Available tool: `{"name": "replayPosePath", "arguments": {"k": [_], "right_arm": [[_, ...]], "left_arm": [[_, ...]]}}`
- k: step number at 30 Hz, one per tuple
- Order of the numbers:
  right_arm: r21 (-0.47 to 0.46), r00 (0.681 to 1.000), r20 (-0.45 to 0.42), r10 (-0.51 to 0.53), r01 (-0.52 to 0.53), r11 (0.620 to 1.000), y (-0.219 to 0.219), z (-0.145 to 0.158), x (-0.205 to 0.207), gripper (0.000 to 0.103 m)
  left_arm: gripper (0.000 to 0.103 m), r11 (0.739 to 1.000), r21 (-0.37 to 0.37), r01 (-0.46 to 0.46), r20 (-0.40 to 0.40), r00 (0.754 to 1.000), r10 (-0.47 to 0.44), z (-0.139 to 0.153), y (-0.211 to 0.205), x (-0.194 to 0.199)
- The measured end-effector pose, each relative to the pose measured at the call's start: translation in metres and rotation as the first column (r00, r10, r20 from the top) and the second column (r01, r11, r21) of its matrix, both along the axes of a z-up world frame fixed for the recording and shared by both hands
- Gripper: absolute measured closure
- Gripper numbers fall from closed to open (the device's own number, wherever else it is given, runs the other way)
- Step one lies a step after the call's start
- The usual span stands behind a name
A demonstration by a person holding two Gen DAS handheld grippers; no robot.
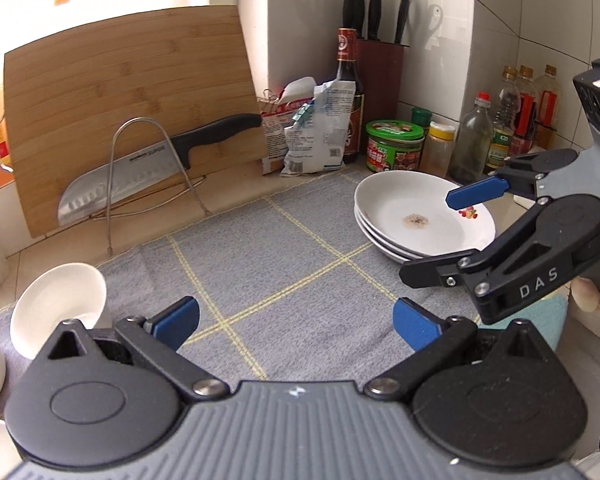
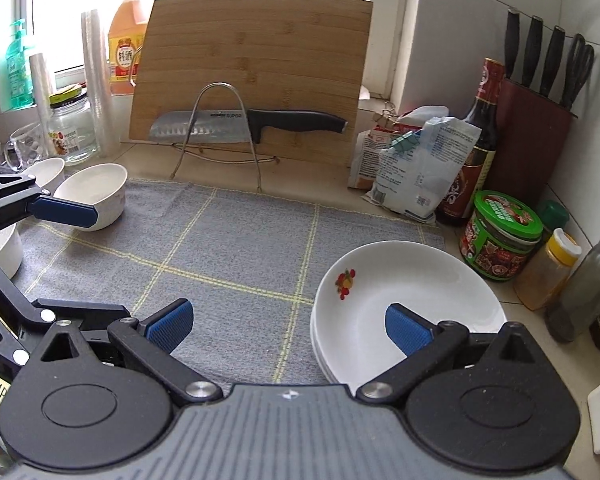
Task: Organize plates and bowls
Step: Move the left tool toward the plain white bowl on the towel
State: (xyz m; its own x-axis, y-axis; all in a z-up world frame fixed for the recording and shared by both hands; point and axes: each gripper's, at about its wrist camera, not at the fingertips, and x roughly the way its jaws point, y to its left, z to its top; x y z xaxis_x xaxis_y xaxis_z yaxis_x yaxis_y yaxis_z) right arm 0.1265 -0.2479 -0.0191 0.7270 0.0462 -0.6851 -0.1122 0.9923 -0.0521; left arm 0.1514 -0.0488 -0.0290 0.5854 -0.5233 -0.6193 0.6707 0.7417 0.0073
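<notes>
While both tongs stand spread and hold nothing, the dishes wait on the grey mat

Left tongs: fingers wide apart, bare mat between them. A white bowl sits just off the left finger, tipped so its mouth faces the camera; more white ware at the far left edge, too cropped to name

Right tongs: fingers wide apart. The right finger hangs over the near rim of the plates; cannot tell if it touches. The left-wrist view shows three stacked, maybe more, with a brown smear on the top one and a small fruit print

Ahead and left of the right tongs, two bowls stand near the mat's corner, one behind the other, by the left tongs' finger

Handling, as judgement:
- glazed ceramic, stiff, brittle, slick; heavy as a stack, light singly
- thin plate rim is the only hold; pinch across it, one finger inside, one under
- bowls: pinch the wall at the lip
- lifting one plate may drag the next; knocks on the jars just right of the stack would chip
</notes>
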Motion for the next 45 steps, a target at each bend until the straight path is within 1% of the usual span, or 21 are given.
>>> {"name": "replayPosePath", "arguments": {"k": [3,4,7,11,15,19,22,26,33,38,42,45], "right_arm": [[0.028,0.997,-0.009,0.073,-0.073,0.997,0.015,-0.008,0.004,0.0],[0.038,0.995,-0.014,0.098,-0.097,0.995,0.02,-0.012,0.005,0.0],[0.075,0.985,-0.032,0.168,-0.165,0.983,0.033,-0.022,0.005,0.0],[0.074,0.963,-0.048,0.266,-0.263,0.962,0.047,-0.036,-0.001,0.0],[0.066,0.933,-0.086,0.35,-0.345,0.936,0.063,-0.049,-0.004,0.0],[0.053,0.906,-0.09,0.413,-0.41,0.91,0.082,-0.054,-0.008,0.0],[0.066,0.893,-0.087,0.441,-0.437,0.897,0.096,-0.055,-0.007,0.0],[0.052,0.884,-0.091,0.459,-0.456,0.888,0.122,-0.059,-0.004,0.0],[0.034,0.87,-0.111,0.48,-0.48,0.877,0.185,-0.064,0.002,0.0],[0.039,0.864,-0.122,0.488,-0.487,0.873,0.231,-0.068,0.01,0.0],[0.04,0.861,-0.134,0.49,-0.49,0.871,0.261,-0.072,0.017,0.0],[0.033,0.859,-0.144,0.491,-0.492,0.87,0.279,-0.076,0.02,0.0]], "left_arm": [[0.001,0.995,0.019,-0.101,-0.008,0.995,0.101,-0.001,0.014,-0.011],[0.001,0.989,0.024,-0.144,-0.025,0.989,0.144,-0.002,0.018,-0.015],[0.001,0.976,0.024,-0.217,-0.068,0.974,0.218,-0.006,0.03,-0.025],[0.001,0.948,0.08,-0.308,-0.079,0.946,0.314,-0.01,0.041,-0.038],[0.001,0.926,0.1,-0.363,-0.088,0.924,0.372,-0.01,0.055,-0.05],[0.001,0.91,0.097,-0.404,-0.071,0.909,0.412,-0.005,0.072,-0.053],[0.001,0.899,0.097,-0.427,-0.067,0.898,0.434,-0.002,0.088,-0.049],[0.001,0.895,0.104,-0.433,-0.057,0.896,0.44,-0.001,0.117,-0.043],[0.001,0.901,0.116,-0.419,-0.056,0.903,0.427,-0.004,0.182,-0.016],[0.001,0.906,0.128,-0.403,-0.058,0.909,0.412,-0.003,0.221,0.006],[0.001,0.912,0.13,-0.389,-0.078,0.913,0.401,-0.005,0.242,0.022],[0.001,0.921,0.128,-0.367,-0.099,0.92,0.38,-0.01,0.253,0.032]]}}
